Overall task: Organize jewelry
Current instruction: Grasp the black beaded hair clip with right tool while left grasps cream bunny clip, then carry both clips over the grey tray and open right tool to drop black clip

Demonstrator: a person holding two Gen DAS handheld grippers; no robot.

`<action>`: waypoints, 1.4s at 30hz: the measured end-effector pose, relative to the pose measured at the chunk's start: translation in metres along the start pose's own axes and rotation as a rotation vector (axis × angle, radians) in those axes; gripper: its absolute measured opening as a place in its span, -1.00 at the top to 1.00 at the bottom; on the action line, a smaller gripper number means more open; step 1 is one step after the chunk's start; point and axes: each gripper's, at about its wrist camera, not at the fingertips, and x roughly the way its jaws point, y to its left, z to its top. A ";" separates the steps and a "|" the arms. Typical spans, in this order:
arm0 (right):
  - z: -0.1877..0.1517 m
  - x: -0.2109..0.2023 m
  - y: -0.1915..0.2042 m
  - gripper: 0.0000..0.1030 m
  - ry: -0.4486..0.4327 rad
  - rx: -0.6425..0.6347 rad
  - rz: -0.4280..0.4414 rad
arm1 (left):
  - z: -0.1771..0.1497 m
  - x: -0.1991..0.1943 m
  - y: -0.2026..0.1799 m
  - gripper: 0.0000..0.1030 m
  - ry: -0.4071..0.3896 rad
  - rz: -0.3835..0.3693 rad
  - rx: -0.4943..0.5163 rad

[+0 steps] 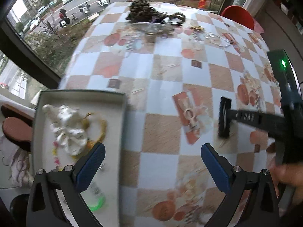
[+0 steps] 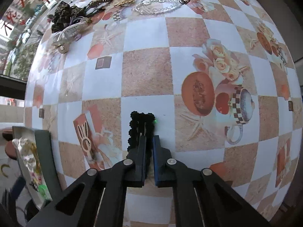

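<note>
My right gripper (image 2: 149,138) points down at the checked tablecloth and is shut on a black scalloped hair clip (image 2: 141,126). The left wrist view shows that clip (image 1: 224,120) edge-on at the tip of the right gripper (image 1: 233,117). My left gripper (image 1: 153,149) stands open with nothing between its blue pads, over the right edge of a grey box (image 1: 83,94). The box (image 2: 42,151) holds a white scrunchie (image 1: 68,130) and a yellow bracelet (image 1: 102,130). A beige hair clip (image 2: 86,140) lies on the cloth between the box and the black clip.
At the table's far side lie a dark pile of hair ties (image 2: 62,17), a clear claw clip (image 2: 70,32), a gold clip (image 2: 126,1) and a crystal bead bracelet (image 2: 161,5). A window runs along the left and a red chair (image 1: 238,15) stands behind. A hand (image 1: 287,176) holds the right gripper.
</note>
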 end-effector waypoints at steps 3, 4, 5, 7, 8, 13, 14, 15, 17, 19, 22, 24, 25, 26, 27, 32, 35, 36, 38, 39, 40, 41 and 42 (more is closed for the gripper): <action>-0.004 -0.002 -0.010 0.86 -0.004 0.009 0.029 | 0.010 0.008 -0.012 -0.86 0.009 -0.018 0.009; -0.005 -0.004 -0.016 0.86 -0.007 0.004 0.029 | 0.012 0.011 -0.015 -0.85 0.009 -0.020 0.009; -0.003 -0.005 -0.021 0.87 -0.009 -0.003 0.028 | 0.015 0.013 -0.018 -0.85 0.011 -0.021 0.010; 0.001 -0.003 -0.014 0.87 -0.012 -0.013 0.027 | 0.021 0.019 -0.024 -0.86 0.017 -0.023 0.013; 0.000 -0.003 -0.017 0.87 -0.011 -0.015 0.036 | 0.023 0.023 -0.026 -0.86 0.020 -0.024 0.013; 0.000 -0.001 -0.042 0.76 0.000 0.030 0.084 | 0.033 0.045 -0.034 -0.86 0.048 -0.015 0.000; -0.001 -0.001 -0.044 0.50 -0.003 0.039 0.092 | 0.035 0.049 -0.035 -0.86 0.053 -0.012 -0.002; -0.003 -0.003 -0.045 0.08 -0.010 0.042 0.093 | 0.037 0.055 -0.036 -0.86 0.058 -0.004 -0.003; -0.009 -0.009 -0.047 -0.05 -0.026 0.033 0.079 | 0.040 0.064 -0.035 -0.67 0.075 0.012 -0.004; -0.015 -0.009 -0.043 -0.05 -0.024 0.016 0.073 | 0.041 0.073 -0.034 -0.67 0.095 0.018 -0.009; -0.019 -0.005 -0.030 -0.05 -0.025 -0.021 0.029 | 0.042 0.082 -0.035 -0.48 0.111 0.023 0.002; -0.020 -0.001 -0.024 -0.05 -0.023 -0.036 -0.009 | 0.043 0.083 -0.038 -0.48 0.103 0.028 0.018; -0.020 -0.001 -0.021 -0.05 -0.037 -0.044 -0.026 | 0.043 0.083 -0.040 -0.48 0.102 0.030 0.029; -0.019 -0.001 -0.018 -0.05 -0.043 -0.050 -0.035 | 0.043 0.084 -0.041 -0.48 0.099 0.031 0.032; -0.018 -0.001 -0.016 -0.05 -0.047 -0.055 -0.043 | 0.043 0.084 -0.042 -0.48 0.098 0.032 0.033; -0.012 0.002 -0.008 0.33 -0.060 -0.093 -0.116 | 0.041 0.080 -0.053 0.06 0.088 0.006 0.075; -0.006 0.003 -0.011 0.48 -0.052 -0.094 -0.088 | 0.039 0.077 -0.062 0.55 0.087 -0.008 0.108; -0.006 0.001 -0.015 0.53 -0.050 -0.092 -0.081 | 0.038 0.076 -0.062 0.55 0.089 -0.015 0.108; -0.006 -0.006 -0.021 0.76 -0.064 -0.087 -0.061 | 0.035 0.075 -0.063 0.55 0.092 -0.034 0.101; -0.004 -0.009 -0.023 0.83 -0.064 -0.083 -0.042 | 0.032 0.073 -0.064 0.55 0.093 -0.040 0.100; -0.004 -0.010 -0.024 0.84 -0.058 -0.084 -0.036 | 0.028 0.071 -0.066 0.55 0.092 -0.044 0.102; -0.004 -0.011 -0.025 0.85 -0.056 -0.087 -0.034 | 0.025 0.069 -0.066 0.55 0.092 -0.046 0.107; -0.006 -0.012 -0.027 0.85 -0.054 -0.092 -0.033 | 0.022 0.067 -0.067 0.55 0.091 -0.047 0.113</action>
